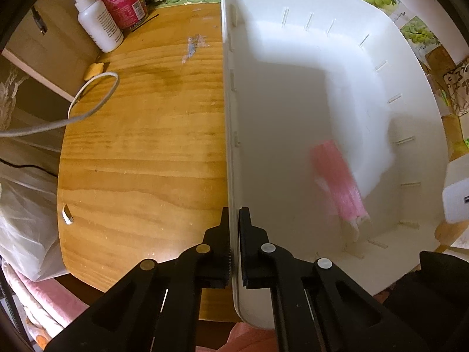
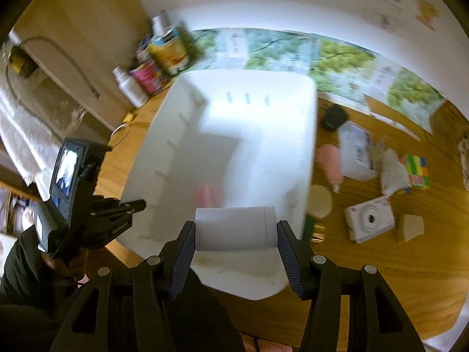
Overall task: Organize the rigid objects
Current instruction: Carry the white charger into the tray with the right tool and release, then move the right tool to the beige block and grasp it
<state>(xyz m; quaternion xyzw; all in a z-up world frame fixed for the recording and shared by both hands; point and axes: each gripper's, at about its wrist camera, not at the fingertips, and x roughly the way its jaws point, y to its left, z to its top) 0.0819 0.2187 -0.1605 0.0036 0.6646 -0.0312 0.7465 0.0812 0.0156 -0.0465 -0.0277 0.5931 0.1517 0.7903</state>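
Note:
A large white plastic bin (image 1: 293,94) stands on the wooden table; it also shows in the right wrist view (image 2: 234,135). My left gripper (image 1: 234,223) is shut on the bin's left rim, one finger on each side of the wall. A pink object (image 1: 337,179) lies blurred inside the bin, also faintly visible in the right wrist view (image 2: 205,193). My right gripper (image 2: 236,234) is shut on a white box-shaped device (image 2: 236,228) and holds it over the bin's near end. My left gripper shows at the left in the right wrist view (image 2: 129,208).
A white bottle (image 1: 98,20), a red can (image 1: 123,3) and a white cable (image 1: 88,96) sit left of the bin. Right of it lie a white instant camera (image 2: 369,220), a pink item (image 2: 331,164), a white packet (image 2: 356,152), coloured blocks (image 2: 416,170) and a wooden wedge (image 2: 410,227).

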